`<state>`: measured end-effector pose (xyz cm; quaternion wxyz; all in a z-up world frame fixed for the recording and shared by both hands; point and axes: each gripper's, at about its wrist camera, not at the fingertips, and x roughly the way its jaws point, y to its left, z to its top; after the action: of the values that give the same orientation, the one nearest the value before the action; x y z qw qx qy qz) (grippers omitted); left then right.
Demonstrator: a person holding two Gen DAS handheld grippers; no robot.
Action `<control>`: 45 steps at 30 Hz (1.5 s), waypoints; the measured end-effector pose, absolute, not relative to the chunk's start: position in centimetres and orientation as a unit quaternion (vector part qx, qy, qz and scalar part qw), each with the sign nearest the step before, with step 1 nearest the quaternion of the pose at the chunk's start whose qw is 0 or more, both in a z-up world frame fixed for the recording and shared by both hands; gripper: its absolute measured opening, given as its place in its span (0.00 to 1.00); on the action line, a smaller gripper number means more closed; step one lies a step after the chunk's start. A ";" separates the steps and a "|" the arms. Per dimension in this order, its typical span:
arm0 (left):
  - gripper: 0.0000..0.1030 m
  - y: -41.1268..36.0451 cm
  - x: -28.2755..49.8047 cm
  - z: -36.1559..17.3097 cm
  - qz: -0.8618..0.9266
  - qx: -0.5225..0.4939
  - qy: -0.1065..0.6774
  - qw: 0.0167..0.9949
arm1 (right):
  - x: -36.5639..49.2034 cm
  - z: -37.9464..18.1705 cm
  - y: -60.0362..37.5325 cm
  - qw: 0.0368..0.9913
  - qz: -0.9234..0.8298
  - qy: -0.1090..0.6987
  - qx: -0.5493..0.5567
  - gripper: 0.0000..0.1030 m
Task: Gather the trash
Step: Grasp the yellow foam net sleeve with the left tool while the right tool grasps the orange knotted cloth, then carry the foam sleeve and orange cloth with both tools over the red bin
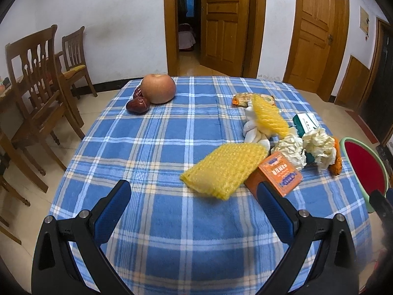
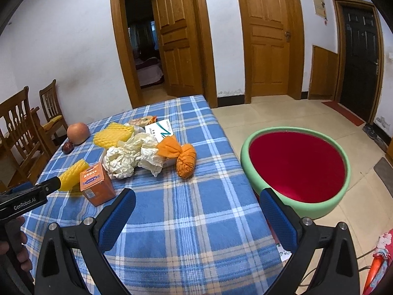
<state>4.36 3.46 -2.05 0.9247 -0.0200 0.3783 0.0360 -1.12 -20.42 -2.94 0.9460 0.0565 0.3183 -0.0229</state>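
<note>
Plaid tablecloth [image 1: 172, 147] carries trash: foam net [image 1: 224, 169], orange box [image 1: 277, 174], crumpled paper [image 2: 122, 162]. My left gripper [image 1: 194, 196] and right gripper [image 2: 196, 201] gape wide, empty. I fear the light net slips, or I grab the apple [image 1: 159, 88] by mistake, missing the basin [image 2: 343, 191].

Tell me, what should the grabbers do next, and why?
Probably the left gripper should ease forward and close on the nearest yellow foam net. Both grippers are open and empty, and that net lies just ahead of the left one, nearer than the orange box and crumpled paper. The basin waits on the floor beside the table, by the right gripper.
</note>
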 end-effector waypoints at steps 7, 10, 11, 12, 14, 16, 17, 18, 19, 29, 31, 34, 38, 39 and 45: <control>0.89 2.4 6.2 -3.1 0.007 0.000 0.395 0.919 | 0.9 -3.6 -20.9 0.938 -0.013 0.341 0.058 1.00; 0.82 2.2 7.0 -3.6 -0.007 -0.001 0.404 0.915 | 1.5 -3.9 -21.0 0.935 -0.009 0.351 0.059 1.00; 0.75 2.3 7.3 -3.7 -0.012 -0.004 0.406 0.914 | 1.7 -4.0 -21.1 0.934 -0.007 0.353 0.060 1.00; 0.62 2.3 7.5 -3.8 -0.019 -0.008 0.409 0.912 | 1.9 -4.1 -21.1 0.932 -0.006 0.356 0.061 1.00; 0.46 2.4 7.7 -4.0 -0.036 -0.017 0.414 0.909 | 2.3 -4.4 -21.2 0.930 -0.005 0.361 0.062 1.00; 0.36 2.5 7.8 -4.0 -0.052 -0.025 0.414 0.908 | 2.8 -4.7 -21.1 0.928 -0.006 0.367 0.062 1.00; 0.28 2.5 7.7 -4.0 -0.058 -0.025 0.413 0.909 | 2.9 -4.7 -21.1 0.927 -0.006 0.370 0.063 1.00; 0.22 2.6 7.7 -3.9 -0.063 -0.025 0.410 0.909 | 3.2 -4.9 -21.0 0.926 -0.006 0.373 0.064 1.00; 0.18 2.6 7.6 -3.9 -0.068 -0.026 0.407 0.910 | 3.5 -5.0 -21.0 0.925 -0.005 0.376 0.065 1.00; 0.10 4.9 8.0 -2.7 -0.116 -0.065 0.380 0.915 | 6.4 -6.1 -19.8 0.915 -0.007 0.396 0.077 0.75; 0.10 5.5 8.0 -2.7 -0.125 -0.077 0.378 0.914 | 7.0 -6.3 -19.5 0.913 -0.010 0.400 0.077 0.70; 0.10 6.3 8.3 -2.8 -0.138 -0.093 0.375 0.912 | 7.9 -6.5 -19.2 0.911 -0.020 0.406 0.074 0.56; 0.10 6.5 8.5 -2.9 -0.156 -0.099 0.374 0.909 | 8.7 -6.8 -19.1 0.906 -0.028 0.414 0.082 0.37; 0.10 6.6 8.6 -3.0 -0.161 -0.102 0.375 0.907 | 8.8 -6.9 -19.1 0.905 -0.030 0.415 0.084 0.30; 0.10 6.7 8.5 -3.2 -0.171 -0.112 0.373 0.905 | 8.3 -6.7 -19.0 0.909 -0.029 0.408 0.079 0.19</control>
<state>8.52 6.74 -3.17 0.9051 -0.1117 0.3728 -0.1713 8.34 -19.03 -6.74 0.9090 0.0787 0.4084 -0.0293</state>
